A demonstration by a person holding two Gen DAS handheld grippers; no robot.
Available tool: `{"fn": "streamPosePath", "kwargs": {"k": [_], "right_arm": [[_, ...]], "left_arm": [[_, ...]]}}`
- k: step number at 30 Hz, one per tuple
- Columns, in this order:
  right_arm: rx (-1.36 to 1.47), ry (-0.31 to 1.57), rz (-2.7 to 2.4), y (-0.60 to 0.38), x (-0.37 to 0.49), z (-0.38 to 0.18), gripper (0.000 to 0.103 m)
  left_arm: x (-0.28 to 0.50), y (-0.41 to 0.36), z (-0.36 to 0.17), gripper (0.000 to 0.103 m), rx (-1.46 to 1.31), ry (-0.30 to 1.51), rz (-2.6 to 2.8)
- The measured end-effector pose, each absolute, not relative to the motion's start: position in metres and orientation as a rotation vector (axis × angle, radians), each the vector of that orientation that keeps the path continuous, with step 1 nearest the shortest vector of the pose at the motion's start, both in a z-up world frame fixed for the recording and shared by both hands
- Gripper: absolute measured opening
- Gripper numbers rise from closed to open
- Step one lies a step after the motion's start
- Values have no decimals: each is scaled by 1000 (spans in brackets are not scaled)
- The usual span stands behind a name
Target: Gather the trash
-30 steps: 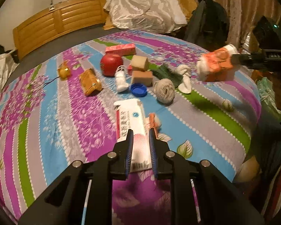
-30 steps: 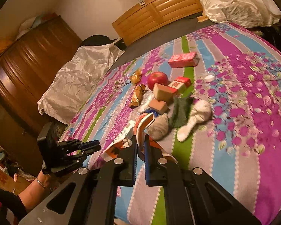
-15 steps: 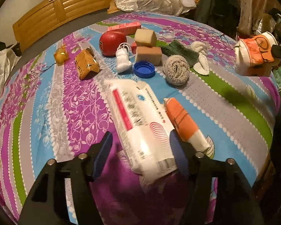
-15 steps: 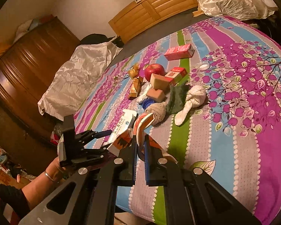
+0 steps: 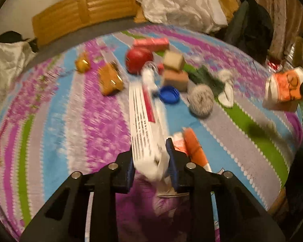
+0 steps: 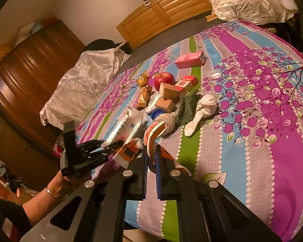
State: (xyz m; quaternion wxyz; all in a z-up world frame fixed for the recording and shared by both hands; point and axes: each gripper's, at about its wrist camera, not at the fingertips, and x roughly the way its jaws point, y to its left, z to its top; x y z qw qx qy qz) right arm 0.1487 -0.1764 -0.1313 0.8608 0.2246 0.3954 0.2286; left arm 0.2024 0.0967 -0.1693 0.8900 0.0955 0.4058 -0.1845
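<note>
My left gripper (image 5: 151, 157) is shut on the near end of a white wet-wipe packet (image 5: 145, 121), which is lifted and tilted off the bedspread; the packet (image 6: 127, 127) and the left gripper (image 6: 103, 147) also show in the right wrist view. An orange and white wrapper (image 5: 194, 147) lies just right of it on the bed. My right gripper (image 6: 151, 157) is shut on a crumpled orange and white carton (image 6: 153, 139), held above the bed's near edge; the carton (image 5: 284, 88) shows at the far right of the left wrist view.
On the floral bedspread (image 6: 272, 121) lie a red apple (image 5: 138, 60), gold snack wrappers (image 5: 110, 78), a pink box (image 5: 151, 42), two sponge blocks (image 5: 173, 70), a blue cap (image 5: 169, 94), rolled socks (image 5: 201, 100) and a dark cloth (image 6: 188, 104). A wooden wardrobe (image 6: 30, 70) stands left.
My left gripper went from open around the white packet to shut on it and has lifted its near end. My right gripper still holds the carton, nearly unmoved.
</note>
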Motion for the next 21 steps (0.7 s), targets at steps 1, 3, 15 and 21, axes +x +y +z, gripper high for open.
{"fn": "streamPosePath", "kwargs": {"k": [1, 3, 15, 21], "right_arm": [[473, 824, 479, -177, 148, -130, 8], [473, 816, 476, -178, 147, -129, 8], [427, 761, 411, -186, 126, -105, 8], [386, 681, 305, -214, 98, -69, 8]], "left_arm": [[201, 99, -163, 17, 200, 829, -374], [198, 104, -148, 17, 190, 799, -359], [176, 92, -91, 12, 147, 649, -351], [166, 44, -49, 12, 209, 583, -385]]}}
